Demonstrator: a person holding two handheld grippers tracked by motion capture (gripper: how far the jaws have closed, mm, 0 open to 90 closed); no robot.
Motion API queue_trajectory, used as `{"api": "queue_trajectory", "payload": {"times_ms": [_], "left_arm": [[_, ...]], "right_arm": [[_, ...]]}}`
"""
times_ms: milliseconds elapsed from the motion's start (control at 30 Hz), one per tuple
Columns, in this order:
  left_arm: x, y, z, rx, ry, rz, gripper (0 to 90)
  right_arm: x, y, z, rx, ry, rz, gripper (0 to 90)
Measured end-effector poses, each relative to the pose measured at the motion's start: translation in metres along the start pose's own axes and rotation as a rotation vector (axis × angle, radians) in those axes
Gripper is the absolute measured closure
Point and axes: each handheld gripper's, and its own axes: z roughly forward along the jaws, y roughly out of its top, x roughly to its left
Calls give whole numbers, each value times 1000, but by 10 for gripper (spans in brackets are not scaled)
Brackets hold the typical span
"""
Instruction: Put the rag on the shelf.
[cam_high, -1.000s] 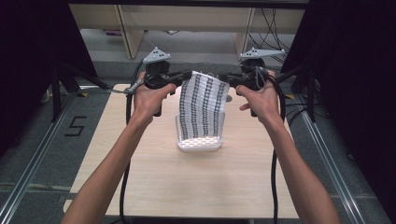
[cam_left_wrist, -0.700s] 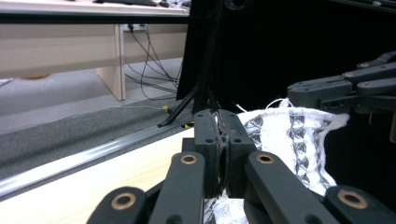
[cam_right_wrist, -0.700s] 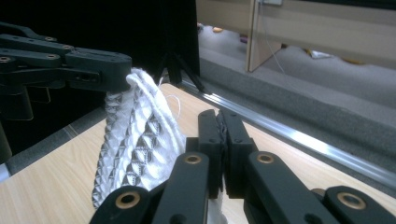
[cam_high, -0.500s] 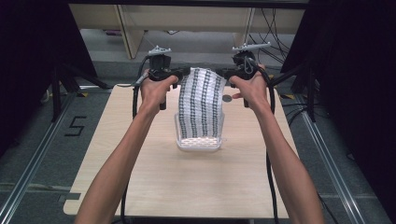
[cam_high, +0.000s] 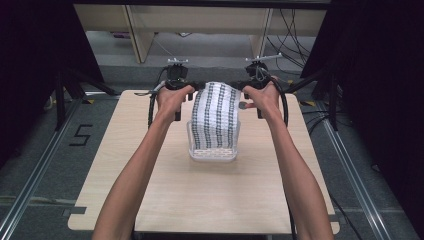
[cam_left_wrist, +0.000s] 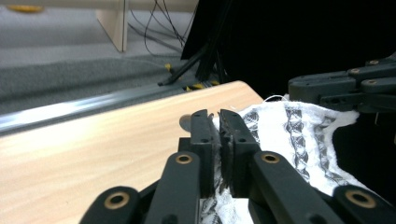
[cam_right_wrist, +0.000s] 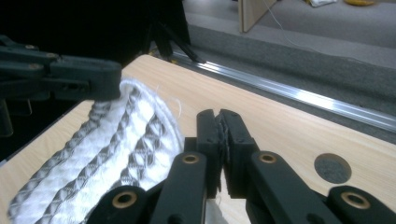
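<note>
A white cloth (cam_high: 216, 115) with dark patterned stripes hangs stretched between my two grippers, and its lower end drops into a clear plastic tub (cam_high: 190, 141) at the table's middle. My left gripper (cam_high: 196, 87) is shut on the cloth's upper left edge. My right gripper (cam_high: 242, 89) is shut on its upper right edge. In the left gripper view the jaws (cam_left_wrist: 219, 126) pinch the cloth (cam_left_wrist: 289, 135), with the other gripper (cam_left_wrist: 341, 88) beyond. In the right gripper view the jaws (cam_right_wrist: 218, 126) pinch the cloth (cam_right_wrist: 116, 154). Both pairs of jaws have just eased slightly, with fabric still between the pads.
The light wooden table (cam_high: 210, 200) has bare board in front of the tub and on both sides. A small grey round plug (cam_right_wrist: 332, 168) sits in its surface near the right hand. Dark stands and cables crowd the floor behind, and metal rails run along both table sides.
Both hands moved inward, closer together, and sank a little. The cloth, which hung slanted to the right, now hangs straight down over the tub.
</note>
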Motion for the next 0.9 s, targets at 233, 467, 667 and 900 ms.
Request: {"api": "queue_trajectory", "payload": {"times_ms": [233, 467, 667, 900], "left_arm": [[7, -9, 12, 33, 20, -25, 701], [8, -12, 11, 55, 45, -21, 591], [7, -13, 4, 66, 41, -14, 570], [6, -11, -6, 94, 33, 4, 516]], "right_arm": [[-4, -5, 9, 27, -15, 14, 716], [-10, -9, 6, 28, -24, 24, 689], [-10, -11, 2, 31, -15, 18, 676], [-8, -17, 0, 45, -6, 16, 643]]}}
